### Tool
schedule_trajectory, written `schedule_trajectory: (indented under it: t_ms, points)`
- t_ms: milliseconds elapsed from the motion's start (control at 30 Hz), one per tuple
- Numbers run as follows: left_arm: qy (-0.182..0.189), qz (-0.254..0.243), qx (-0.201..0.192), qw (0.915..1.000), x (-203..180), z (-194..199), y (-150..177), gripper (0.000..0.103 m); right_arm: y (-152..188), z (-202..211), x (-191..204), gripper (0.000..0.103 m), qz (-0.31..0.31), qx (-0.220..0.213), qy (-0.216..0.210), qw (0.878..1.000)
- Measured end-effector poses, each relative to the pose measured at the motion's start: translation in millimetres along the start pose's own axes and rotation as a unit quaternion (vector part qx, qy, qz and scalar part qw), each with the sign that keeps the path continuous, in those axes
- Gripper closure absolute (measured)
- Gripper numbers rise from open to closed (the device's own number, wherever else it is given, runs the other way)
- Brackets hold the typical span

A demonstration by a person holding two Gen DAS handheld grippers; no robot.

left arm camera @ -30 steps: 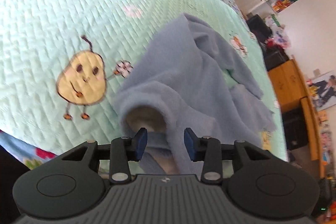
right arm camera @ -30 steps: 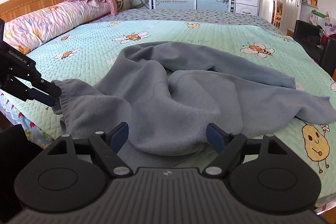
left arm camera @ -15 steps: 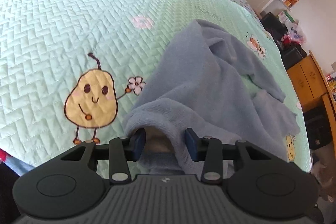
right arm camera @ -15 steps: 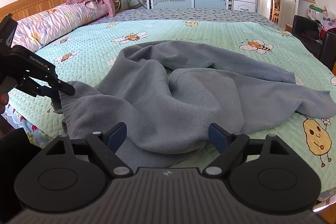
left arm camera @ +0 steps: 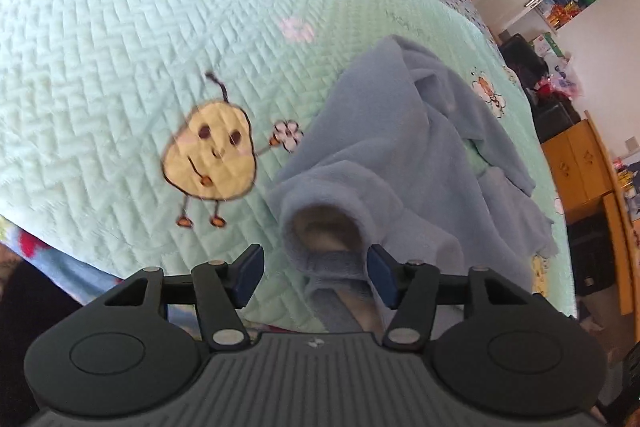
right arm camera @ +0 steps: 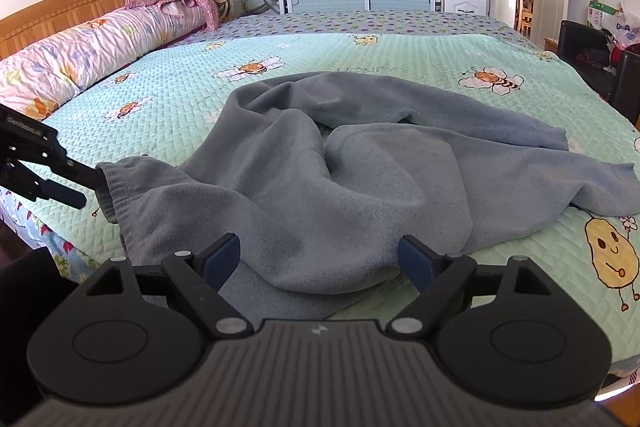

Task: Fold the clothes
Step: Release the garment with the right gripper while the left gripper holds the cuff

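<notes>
My left gripper [left arm camera: 316, 277] is opening its jaws around the cuff of the blue-grey garment [right arm camera: 360, 179], the pads no longer pressing it. My right gripper [right arm camera: 320, 259] stands released over the garment's near hem. The garment lies crumpled on the green quilt [right arm camera: 180, 107], the long pillow [right arm camera: 80, 51] beyond.
</notes>
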State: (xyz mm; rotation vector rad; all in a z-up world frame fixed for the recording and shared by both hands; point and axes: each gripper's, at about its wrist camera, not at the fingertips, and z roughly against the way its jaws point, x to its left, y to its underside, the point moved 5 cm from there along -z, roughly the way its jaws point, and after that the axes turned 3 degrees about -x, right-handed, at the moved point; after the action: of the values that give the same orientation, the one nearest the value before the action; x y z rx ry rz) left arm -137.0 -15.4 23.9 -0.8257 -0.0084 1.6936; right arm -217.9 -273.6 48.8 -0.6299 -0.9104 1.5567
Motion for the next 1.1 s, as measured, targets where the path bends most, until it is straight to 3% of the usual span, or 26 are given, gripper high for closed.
schedule_trajectory:
  t_ms: [133, 600, 700, 767, 967, 1100]
  points:
    - [0.019, 0.025, 0.000, 0.9995, 2.7, -8.7, 1.8, 0.043, 1.1, 1.2, -0.1, 0.016, 0.003, 0.001, 0.000, 1.000]
    - [0.030, 0.023, 0.010, 0.9992, -1.8, -34.2, 1.3, 0.045, 4.5, -2.5, 4.9, 0.013, 0.003, 0.008, -0.002, 1.000]
    - [0.025, 0.009, 0.003, 0.9996, -6.0, -32.4, 1.1, 0.062, 5.4, -1.3, 4.0, 0.013, 0.003, 0.009, -0.002, 1.000]
    - [0.026, -0.007, -0.006, 0.9996, -13.6, -26.5, -1.0, 0.081, 6.1, -1.2, 3.3, 0.013, 0.003, 0.010, -0.001, 1.000]
    - [0.076, -0.052, -0.022, 0.9955, -61.6, -2.5, -17.7, 0.088, 2.3, 3.9, 12.9, 0.013, 0.029, -0.003, 0.007, 1.000]
    - [0.097, -0.097, -0.017, 0.9904, -110.8, 5.1, -25.5, 0.088, -17.6, 17.3, 48.8, 0.011, 0.105, -0.060, -0.010, 0.993]
